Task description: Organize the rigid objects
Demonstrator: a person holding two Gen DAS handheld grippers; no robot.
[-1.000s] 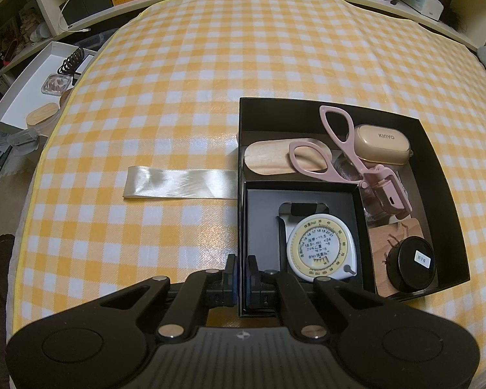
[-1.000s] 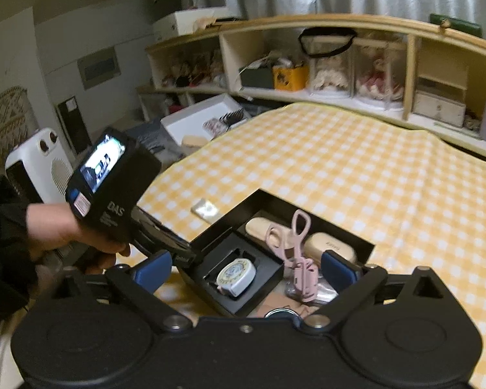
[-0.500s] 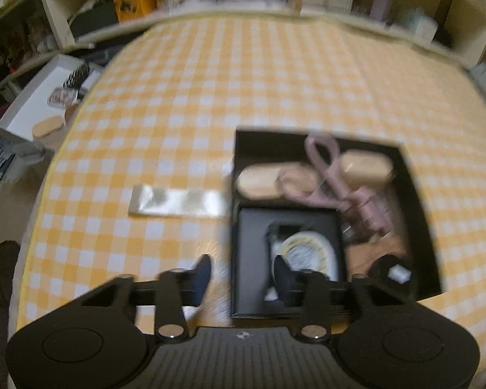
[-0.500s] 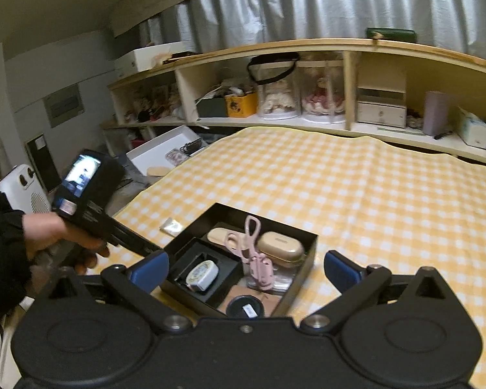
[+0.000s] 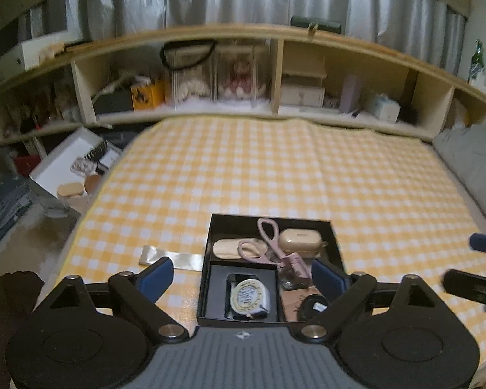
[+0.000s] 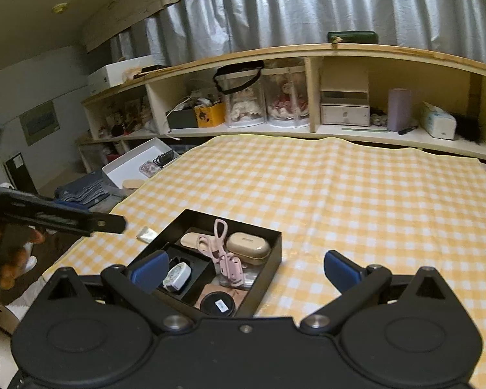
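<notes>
Black box [image 5: 270,218] is seen on the yellow checked cloth [image 5: 275,168], near its front edge. Packed inside: tape measure [image 5: 248,299] in an inner tray, pink scissors [image 5: 269,243], beige case [image 5: 299,240], round black lid [image 5: 312,306]. Left gripper [image 5: 241,275] jaws just opened wide, nothing held between them. Right gripper [image 6: 244,270] is spread wide, empty. A silvery strip [image 5: 171,259] lies beside the box's left wall.

One black box [image 5: 335,241], one tape measure [image 5: 248,298], one pink scissors [image 5: 269,243] (plus one beige case [image 5: 299,240]), one foil strip [image 5: 170,259].
</notes>
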